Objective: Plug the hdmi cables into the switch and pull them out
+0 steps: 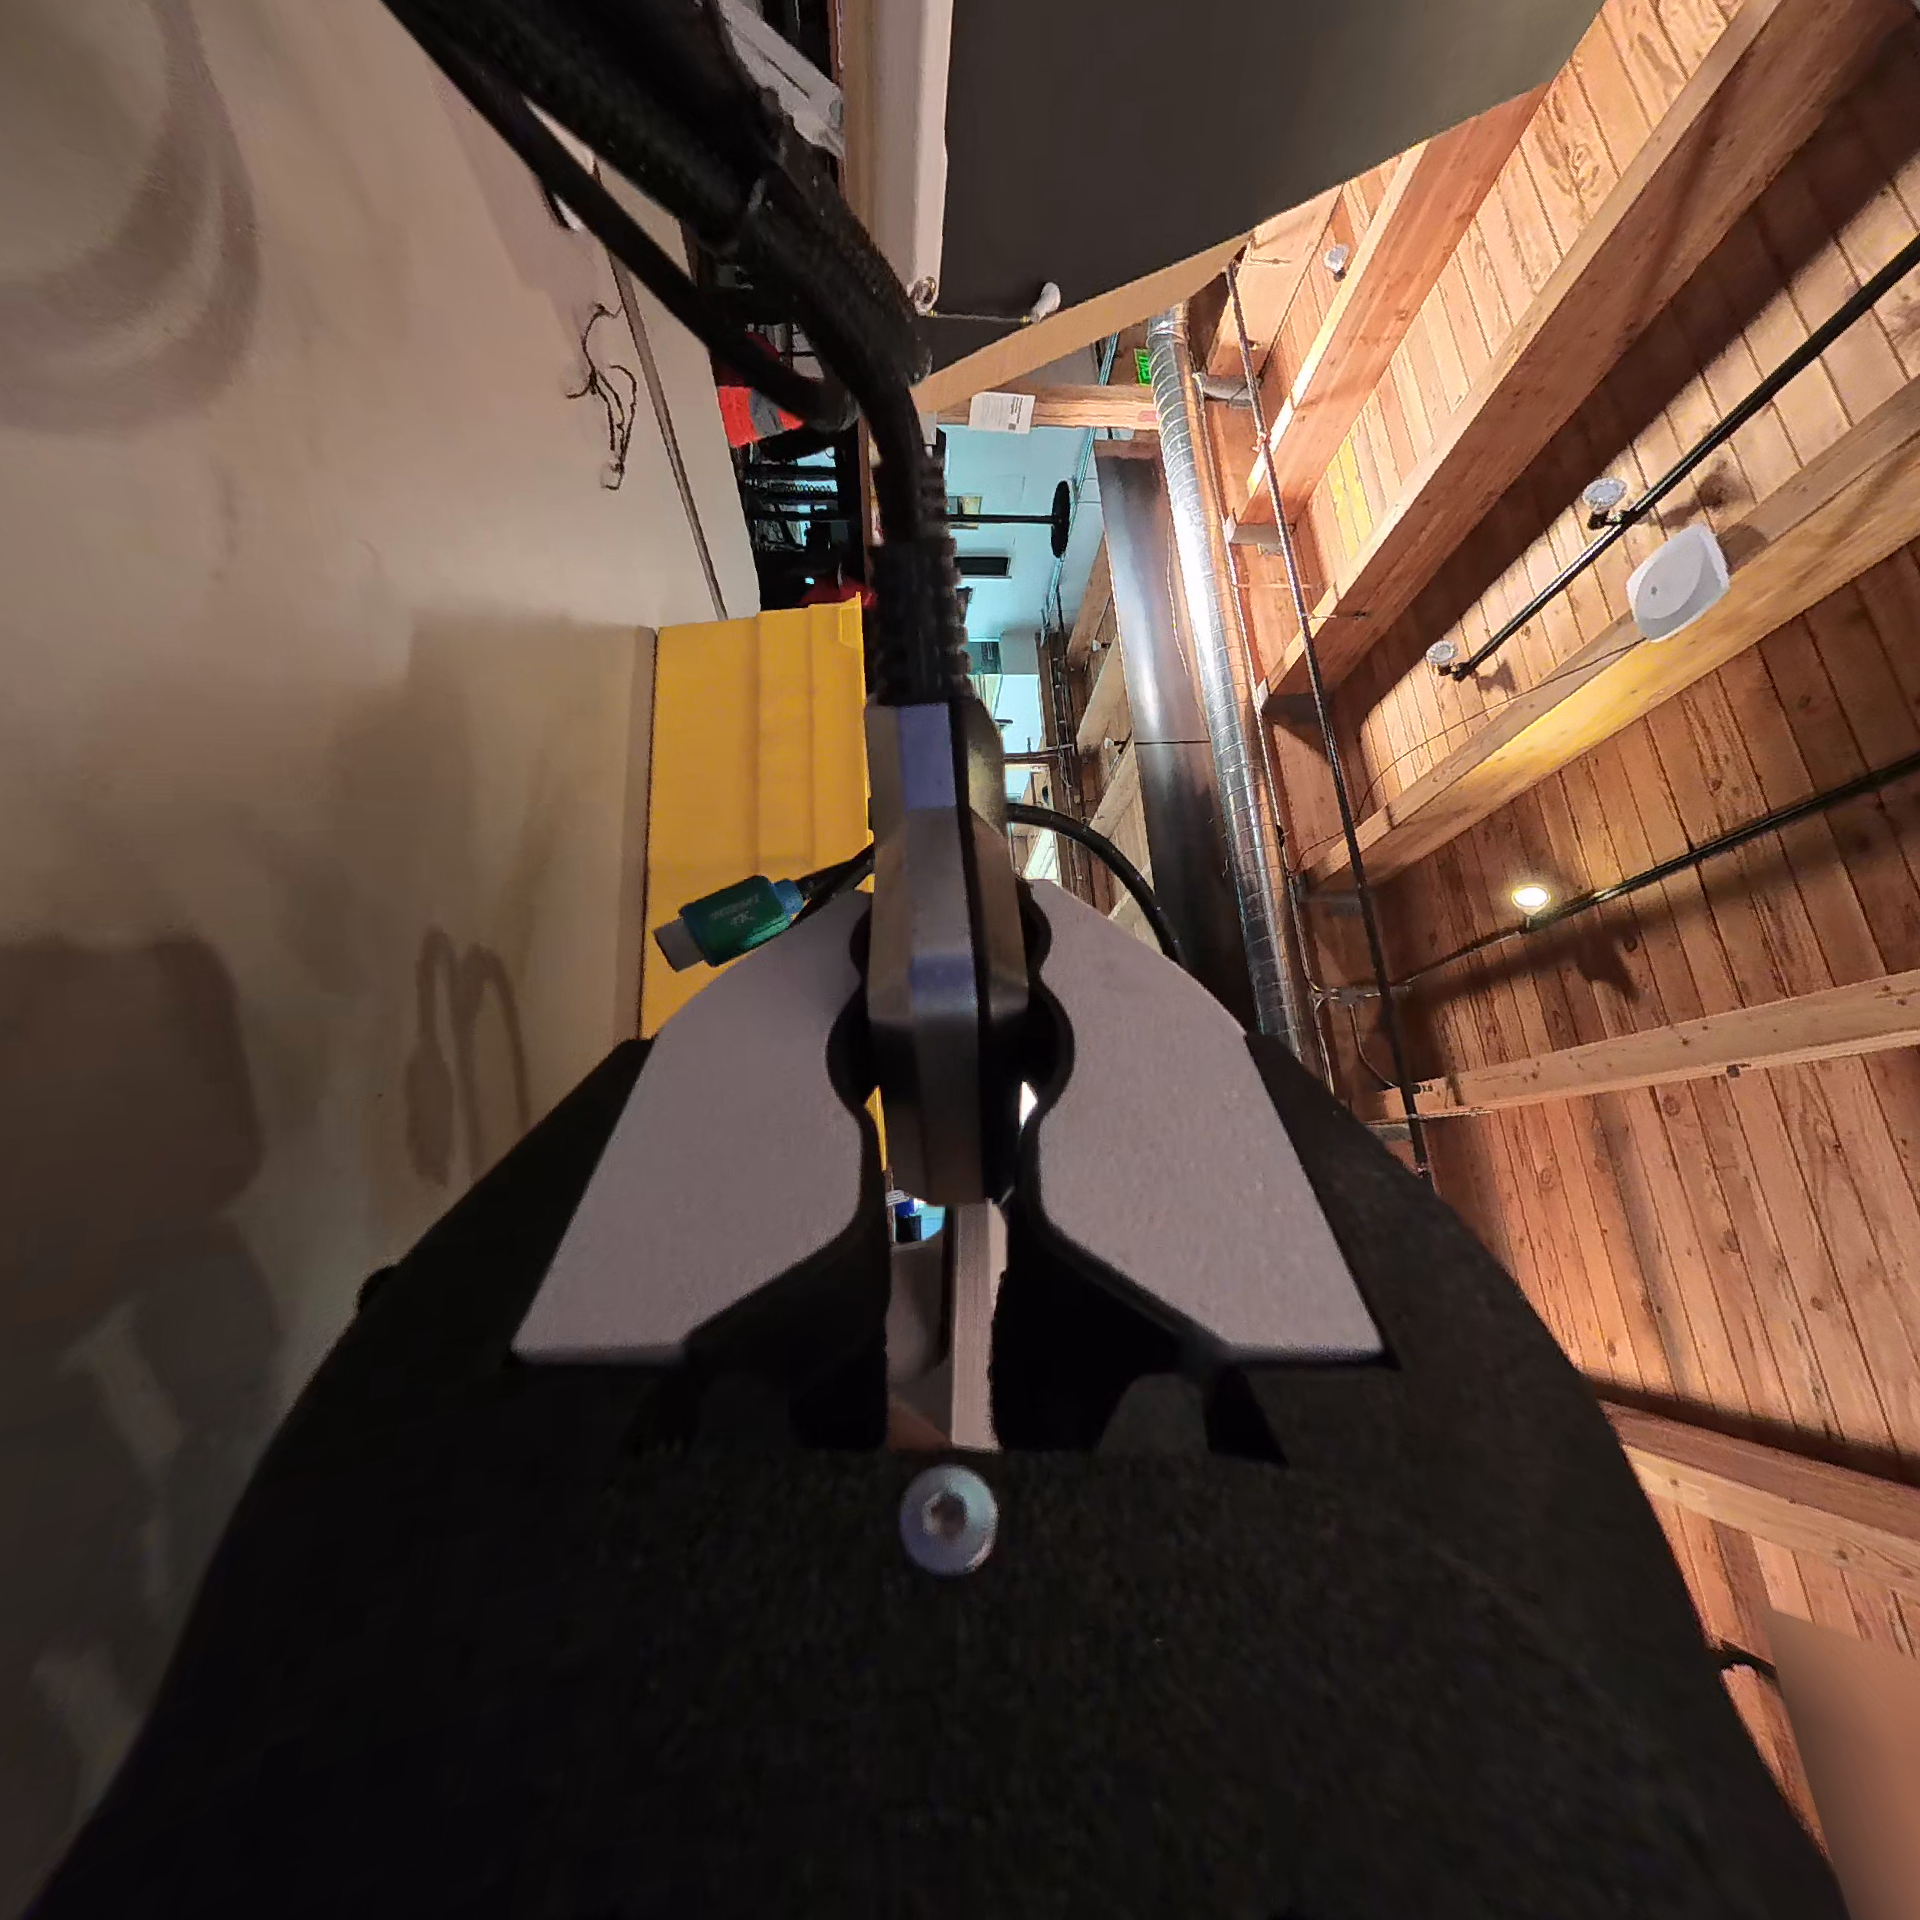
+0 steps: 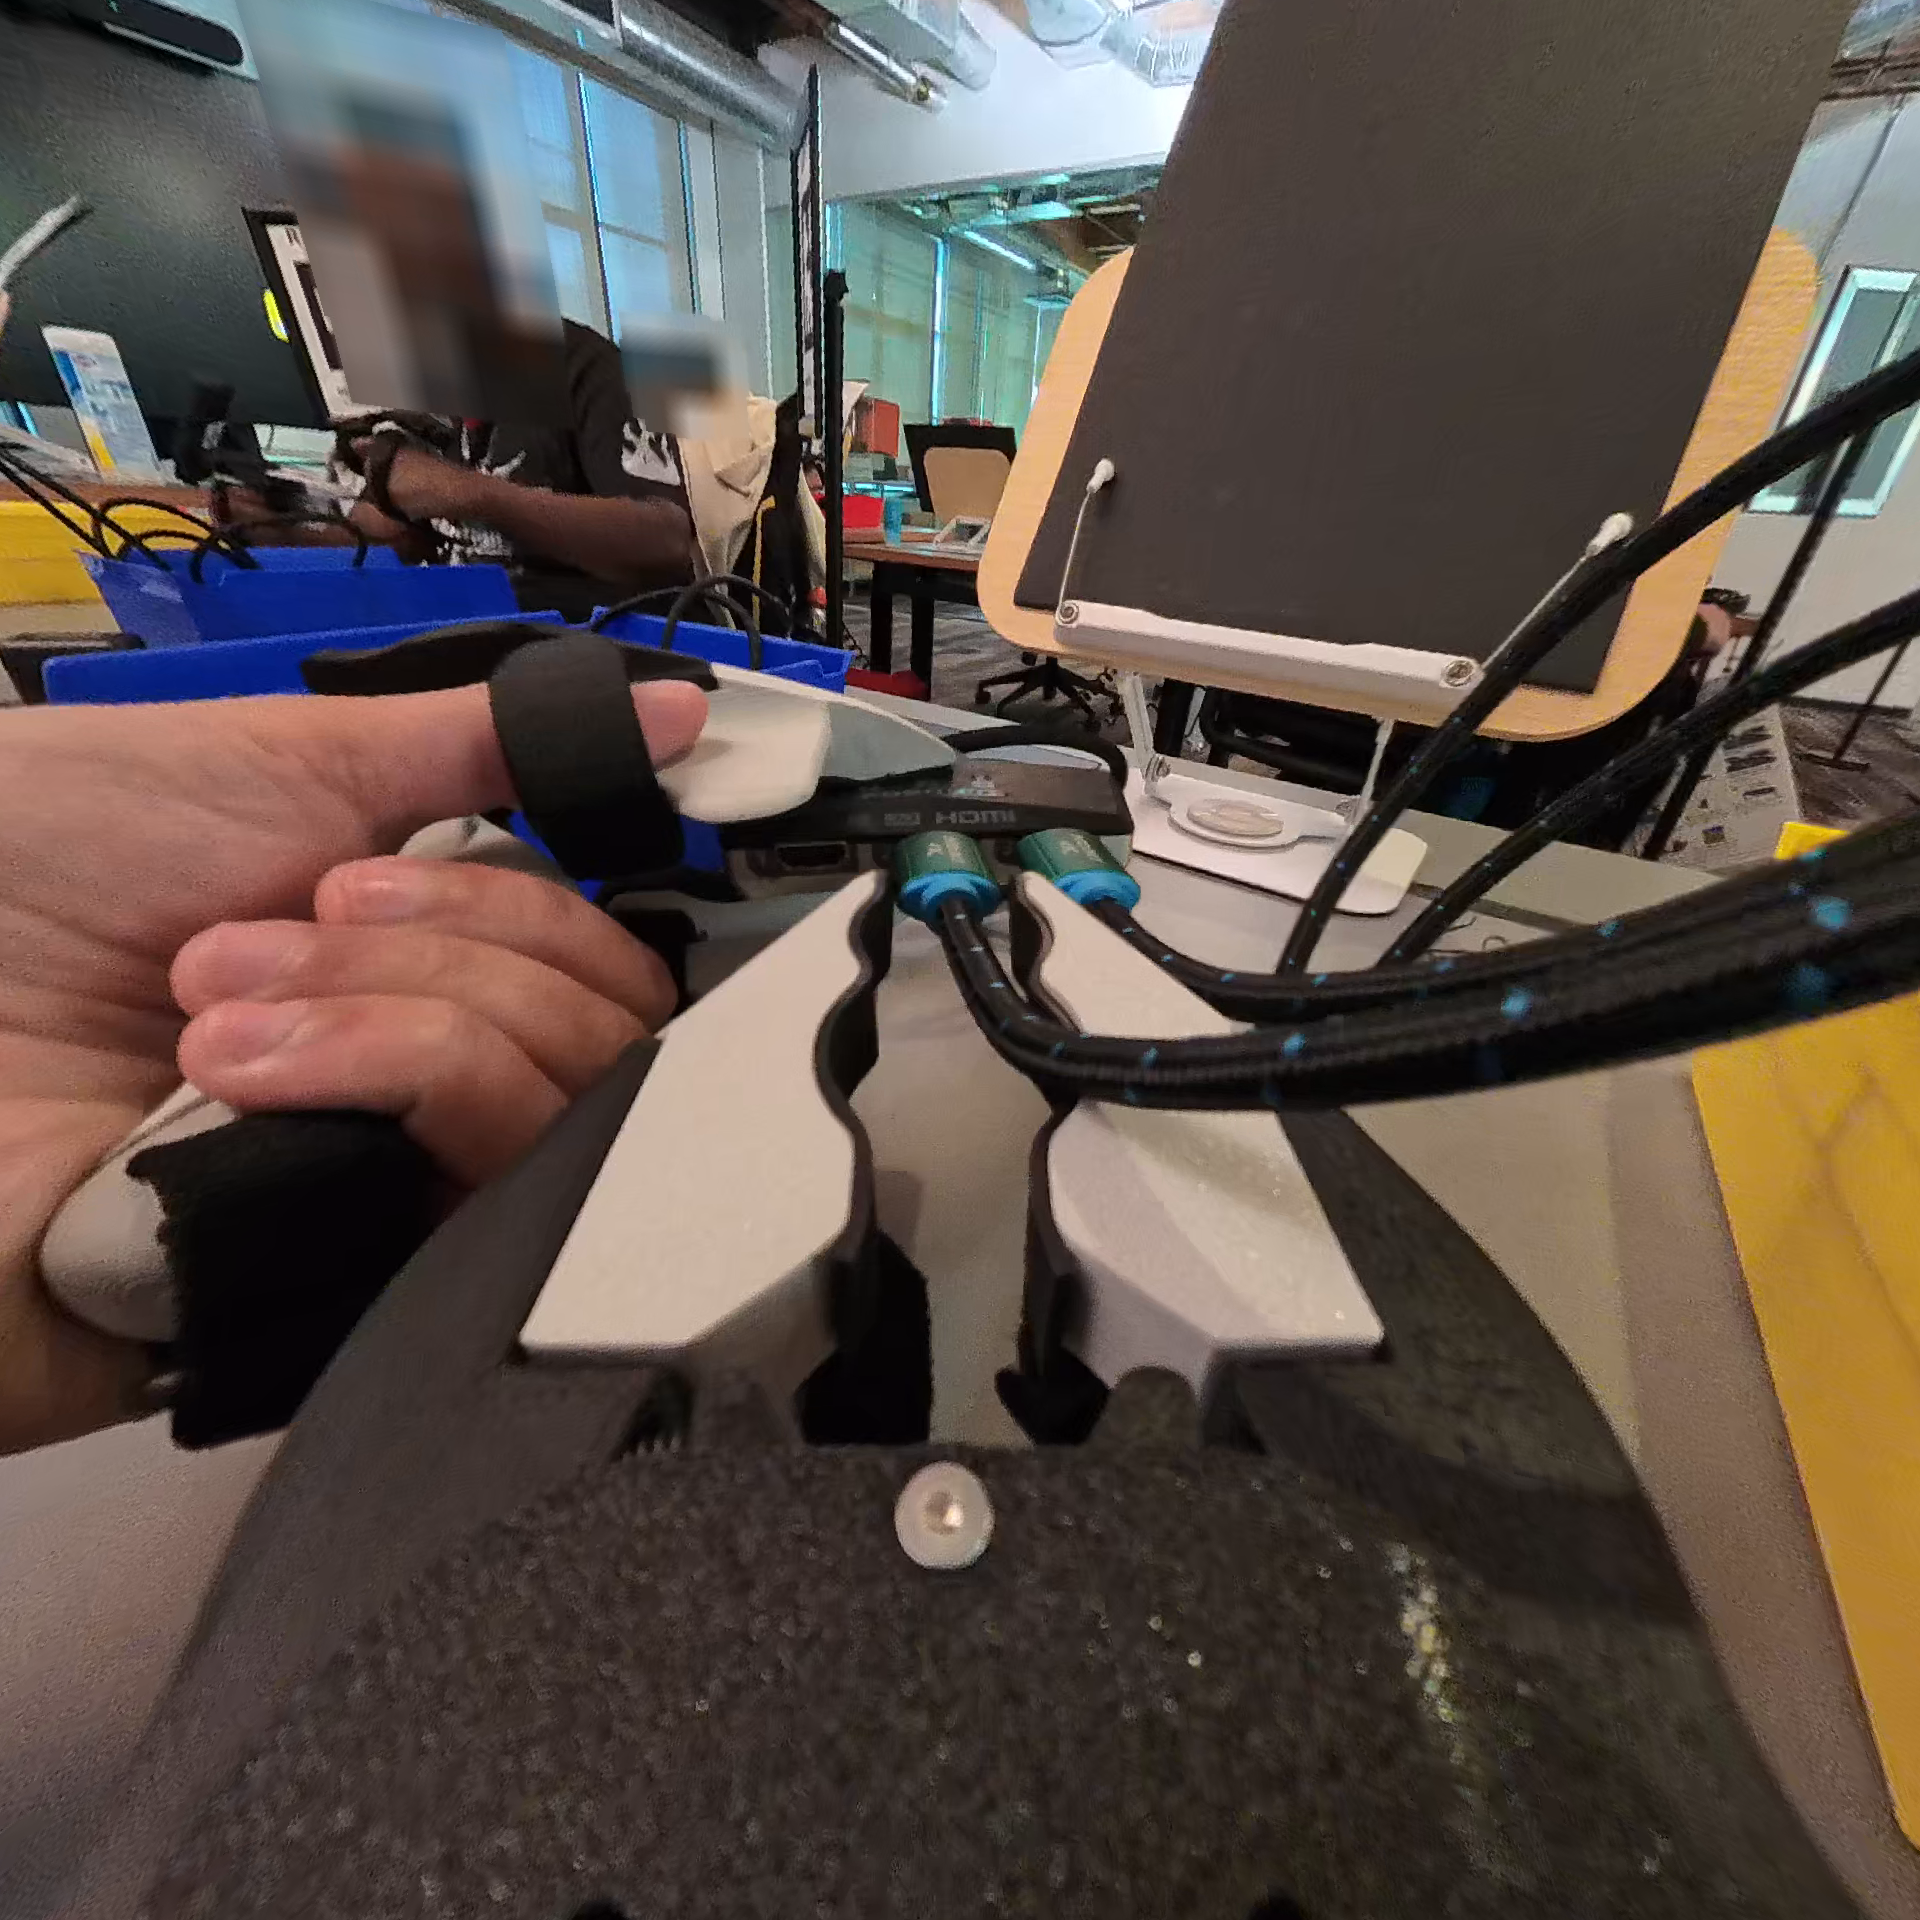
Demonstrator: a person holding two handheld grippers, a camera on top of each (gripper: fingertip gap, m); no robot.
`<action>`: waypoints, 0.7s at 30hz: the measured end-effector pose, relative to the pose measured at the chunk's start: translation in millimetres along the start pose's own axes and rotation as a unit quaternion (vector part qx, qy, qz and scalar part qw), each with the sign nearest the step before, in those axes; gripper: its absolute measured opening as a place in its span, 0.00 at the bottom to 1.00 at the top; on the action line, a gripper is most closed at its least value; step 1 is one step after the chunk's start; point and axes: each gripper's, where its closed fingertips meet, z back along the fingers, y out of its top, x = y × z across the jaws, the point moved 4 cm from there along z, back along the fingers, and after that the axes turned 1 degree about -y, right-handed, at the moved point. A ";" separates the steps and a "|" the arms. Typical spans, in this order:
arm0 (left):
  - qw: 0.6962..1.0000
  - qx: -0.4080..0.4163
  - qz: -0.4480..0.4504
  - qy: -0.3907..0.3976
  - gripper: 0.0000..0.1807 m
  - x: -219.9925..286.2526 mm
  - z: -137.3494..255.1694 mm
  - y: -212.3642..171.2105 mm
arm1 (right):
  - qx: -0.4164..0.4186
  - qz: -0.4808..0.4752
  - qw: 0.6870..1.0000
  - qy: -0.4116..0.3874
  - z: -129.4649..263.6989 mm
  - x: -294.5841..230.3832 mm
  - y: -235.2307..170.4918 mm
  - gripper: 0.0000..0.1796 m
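Item, risk: our left claw (image 1: 940, 1039) pinches the switch (image 1: 935, 935) edge-on, our right claw (image 2: 951, 914) gapes narrowly around the nearer of two seated HDMI plugs (image 2: 940, 868); we judge a crooked pull could twist the switch loose or strain its port.

Black HDMI switch (image 2: 997, 805), two green-blue plugs (image 2: 948, 871) in, one port empty

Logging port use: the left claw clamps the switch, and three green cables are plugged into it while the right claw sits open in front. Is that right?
Not quite: the right wrist view shows two green-ended HDMI cables plugged into the switch, not three; the port beside them is empty. The left claw does clamp the switch, and the right claw sits open in front.
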 end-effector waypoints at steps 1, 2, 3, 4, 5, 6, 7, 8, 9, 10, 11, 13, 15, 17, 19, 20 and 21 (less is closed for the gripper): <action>1.000 -0.001 0.002 0.000 0.12 -0.5 -0.3 -1.1 | 0.002 -0.004 1.000 0.002 -0.4 0.1 0.2 0.11; 1.000 0.000 0.004 0.000 0.12 -1.2 -0.4 -1.1 | 0.001 -0.007 1.000 0.002 -0.7 0.4 -0.5 0.11; 1.000 0.000 0.005 0.002 0.12 -2.3 -0.3 -0.6 | -0.003 -0.006 1.000 0.003 -1.0 0.4 -1.4 0.11; 1.000 -0.002 0.005 0.006 0.12 -3.8 -0.4 0.0 | -0.013 0.001 1.000 0.006 -1.5 0.5 -2.7 0.11; 1.000 -0.006 0.006 0.006 0.12 -5.0 -0.8 0.2 | -0.023 0.005 1.000 0.007 -1.7 0.7 -3.4 0.11; 1.000 -0.015 0.006 0.004 0.12 -5.8 -1.4 -0.3 | -0.031 0.003 0.999 0.006 -1.6 1.3 -3.2 0.11; 1.000 -0.029 -0.002 0.001 0.13 -5.9 -2.4 -1.2 | -0.035 -0.002 0.999 0.005 -1.2 2.4 -2.5 0.11; 0.999 -0.049 -0.021 -0.001 0.13 -5.5 -3.6 -2.5 | -0.037 -0.007 0.999 0.003 -0.6 4.2 -1.5 0.11; 0.996 -0.071 -0.049 -0.003 0.14 -5.0 -4.7 -4.1 | -0.038 -0.012 0.999 0.002 0.1 6.5 -0.3 0.11; 0.992 -0.095 -0.079 -0.005 0.16 -4.4 -5.3 -5.4 | -0.040 -0.020 0.999 0.003 0.5 9.1 0.3 0.11; 0.987 -0.118 -0.107 -0.005 0.18 -3.9 -5.8 -6.2 | -0.045 -0.032 0.998 0.006 0.7 11.7 0.2 0.11; 0.973 -0.159 -0.168 -0.010 0.24 -2.2 -8.4 -8.0 | -0.055 -0.065 0.996 0.012 0.9 18.0 -0.4 0.11; 0.944 -0.204 -0.259 -0.002 0.29 -3.5 -10.6 -14.1 | -0.060 -0.095 0.994 0.014 1.5 24.9 -2.0 0.11; 0.898 -0.242 -0.366 0.030 0.32 -10.0 -8.7 -18.7 | -0.071 -0.110 0.991 0.021 2.8 28.8 -5.3 0.11; 0.845 -0.246 -0.471 0.063 0.34 -13.8 -2.3 -13.9 | -0.077 -0.113 0.990 0.023 4.9 31.1 -7.9 0.11; 0.815 -0.246 -0.519 0.079 0.32 -14.3 1.7 -9.2 | -0.081 -0.108 0.991 0.025 5.9 31.4 -8.7 0.11; 0.790 -0.245 -0.556 0.086 0.36 -12.7 5.2 -5.9 | -0.086 -0.100 0.991 0.029 6.4 30.7 -9.3 0.11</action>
